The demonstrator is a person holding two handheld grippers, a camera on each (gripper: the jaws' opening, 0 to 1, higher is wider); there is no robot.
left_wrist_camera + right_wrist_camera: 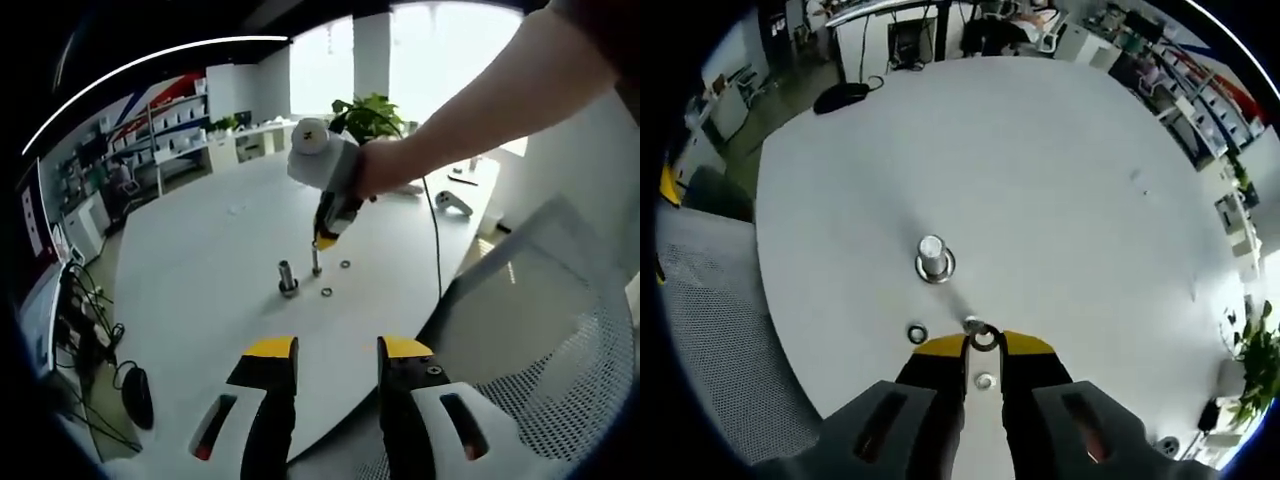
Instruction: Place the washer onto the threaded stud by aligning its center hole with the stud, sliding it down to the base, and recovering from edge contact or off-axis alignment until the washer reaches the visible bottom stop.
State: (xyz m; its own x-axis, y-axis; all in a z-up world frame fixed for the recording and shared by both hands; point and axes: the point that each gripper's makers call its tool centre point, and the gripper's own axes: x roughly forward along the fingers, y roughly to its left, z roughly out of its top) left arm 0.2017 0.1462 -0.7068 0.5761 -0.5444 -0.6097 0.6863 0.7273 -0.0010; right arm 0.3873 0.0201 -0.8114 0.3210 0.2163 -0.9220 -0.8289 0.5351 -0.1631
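A: The right gripper (983, 342) pinches a washer (983, 338) at its tips, directly over a thin threaded stud (971, 324). The left gripper (338, 352) hangs back, jaws apart, holding nothing.

B: Risk?

A: The hole looks slightly off the stud's axis. Pressed down tilted, the washer could catch on threads or slip out onto the surface (1060, 180) beside the spare washer (917, 333).

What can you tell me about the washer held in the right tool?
The washer is a small dark ring with an open centre hole, metal by its look, pinched at its edge between the tips of the right tool. It hovers right over the top of a thin upright stud on the white table, not yet slid down.
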